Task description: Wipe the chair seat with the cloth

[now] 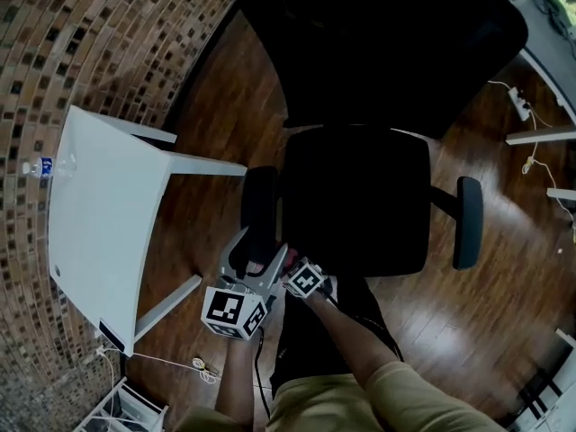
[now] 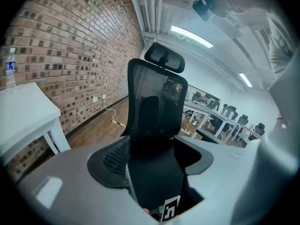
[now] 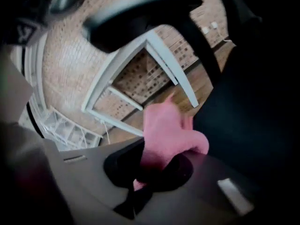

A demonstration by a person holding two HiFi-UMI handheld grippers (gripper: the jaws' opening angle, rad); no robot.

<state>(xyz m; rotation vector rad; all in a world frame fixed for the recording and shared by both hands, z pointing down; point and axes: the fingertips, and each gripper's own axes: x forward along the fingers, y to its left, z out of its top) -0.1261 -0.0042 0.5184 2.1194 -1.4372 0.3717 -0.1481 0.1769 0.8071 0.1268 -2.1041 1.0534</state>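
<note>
Closed fingers of the right gripper (image 3: 161, 165) pinch a pink cloth (image 3: 168, 130), bunched just beyond their tips, at the black chair seat's (image 1: 355, 196) edge. The left gripper (image 2: 154, 170) holds its fingers spread wide and empty, with the seat ahead of them.

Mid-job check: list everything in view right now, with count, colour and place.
chair: one, black, centre
table: one, white, left of chair
bottle: one, clear with blue label, on table
power strip: one, white, on floor right of chair
floor: brown wood
wall: brick, behind table
desks: several, white, far behind chair
cloth: one, pink, in right gripper
left gripper: jaws apart, holding nothing, at seat's front-left corner
right gripper: shut on cloth, beside left gripper
</note>
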